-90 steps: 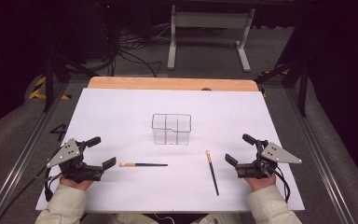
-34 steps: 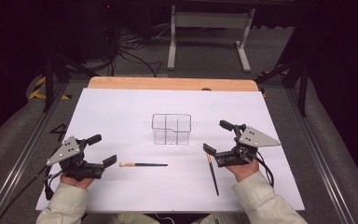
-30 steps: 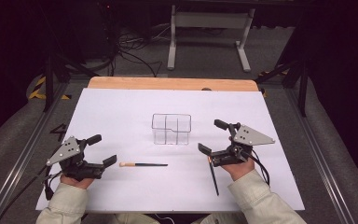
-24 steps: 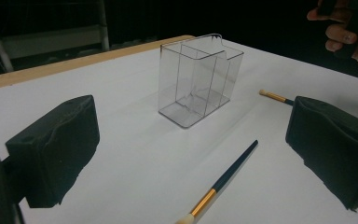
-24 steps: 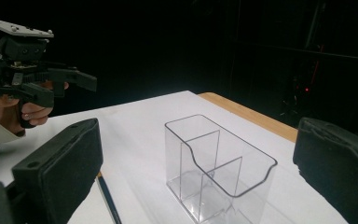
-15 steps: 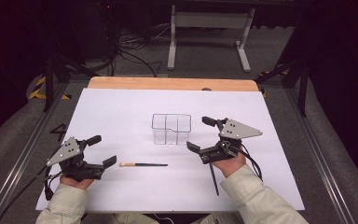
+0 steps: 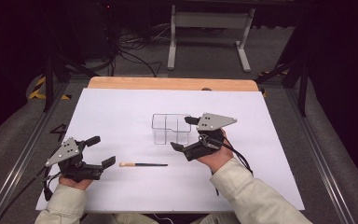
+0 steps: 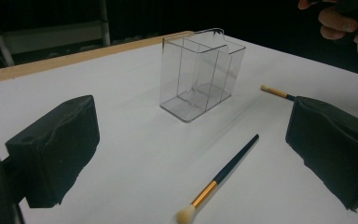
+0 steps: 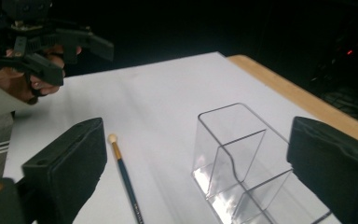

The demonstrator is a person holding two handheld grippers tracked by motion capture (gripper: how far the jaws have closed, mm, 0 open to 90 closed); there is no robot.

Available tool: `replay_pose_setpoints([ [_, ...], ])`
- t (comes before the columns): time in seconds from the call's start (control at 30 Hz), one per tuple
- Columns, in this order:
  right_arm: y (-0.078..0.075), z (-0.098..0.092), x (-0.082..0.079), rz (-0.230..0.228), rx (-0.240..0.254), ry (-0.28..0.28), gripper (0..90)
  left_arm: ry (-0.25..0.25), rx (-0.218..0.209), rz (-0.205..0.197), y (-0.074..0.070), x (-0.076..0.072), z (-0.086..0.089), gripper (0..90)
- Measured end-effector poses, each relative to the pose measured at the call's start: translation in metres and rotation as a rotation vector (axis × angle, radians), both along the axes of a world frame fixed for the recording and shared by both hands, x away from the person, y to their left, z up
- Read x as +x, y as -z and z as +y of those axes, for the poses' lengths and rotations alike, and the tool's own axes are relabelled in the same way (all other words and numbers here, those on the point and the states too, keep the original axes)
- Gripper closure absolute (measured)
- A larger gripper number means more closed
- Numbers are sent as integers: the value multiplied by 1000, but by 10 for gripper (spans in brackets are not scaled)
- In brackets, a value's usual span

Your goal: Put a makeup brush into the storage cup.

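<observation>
Right gripper view shows the right gripper (image 9: 193, 186) nearing the clear organizer (image 9: 247, 163) mid-tabletop, jaws apart and just narrowing, nothing between them. Light, rigid, slick plastic probably; grip one thin wall.

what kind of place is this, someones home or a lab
Most likely a lab or recording workspace, not a home: a white-covered table set in a metal rail frame, loose cables on the dark floor behind, and a hand-held left gripper and right gripper.
</observation>
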State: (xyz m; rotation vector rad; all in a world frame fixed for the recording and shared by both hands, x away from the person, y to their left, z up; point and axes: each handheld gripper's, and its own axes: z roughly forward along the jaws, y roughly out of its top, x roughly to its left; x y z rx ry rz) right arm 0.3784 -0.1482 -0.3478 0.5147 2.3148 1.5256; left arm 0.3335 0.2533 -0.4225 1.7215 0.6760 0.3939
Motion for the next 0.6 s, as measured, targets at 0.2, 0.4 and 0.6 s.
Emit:
replay_pose_setpoints([
  [0.2, -1, 17, 5, 23, -89, -49, 114, 4, 0, 12, 1, 1, -1, 34],
  [0.4, 0, 27, 11, 53, -139, -74, 138, 2, 5, 8, 1, 1, 0, 34],
  [0.6, 2, 38, 13, 60, -156, -98, 149, -7, 7, 9, 2, -2, 1, 34],
])
